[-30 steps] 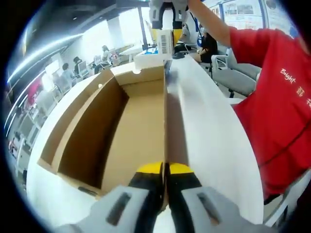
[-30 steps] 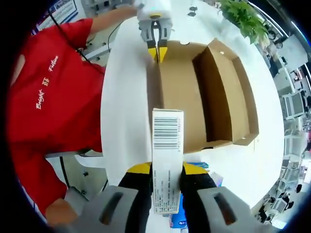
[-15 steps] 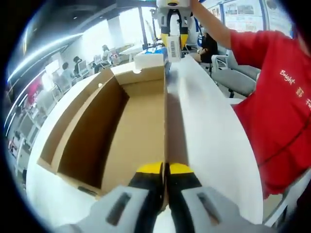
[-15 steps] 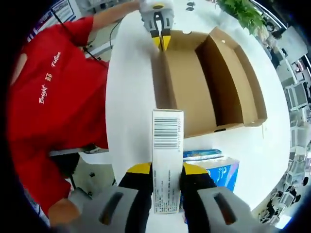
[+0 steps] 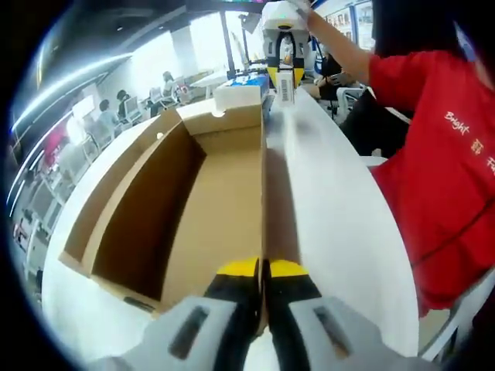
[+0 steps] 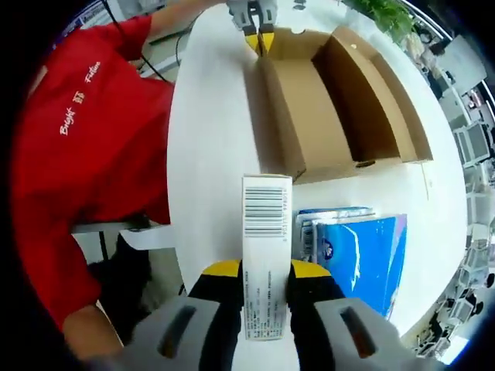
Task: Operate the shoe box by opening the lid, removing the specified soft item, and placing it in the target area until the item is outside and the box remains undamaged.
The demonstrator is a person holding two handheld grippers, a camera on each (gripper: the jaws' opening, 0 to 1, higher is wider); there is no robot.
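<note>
Red short-sleeved shirt (image 6: 73,147) with white lettering — grey grippers, yellow-and-black jaw tips

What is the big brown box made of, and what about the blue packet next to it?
The open box looks like plain brown cardboard: matte, with thin folded walls and flaps. The blue packet looks like a soft pack in shiny plastic film, since light glints off its wrapper; what's inside I can't tell.

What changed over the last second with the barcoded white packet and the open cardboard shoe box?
The right gripper, shut on the barcoded white packet, has carried it away from the open cardboard shoe box, out over the white table beside the blue tissue pack. The left gripper stays clamped on the box wall; the box has not moved.
</note>
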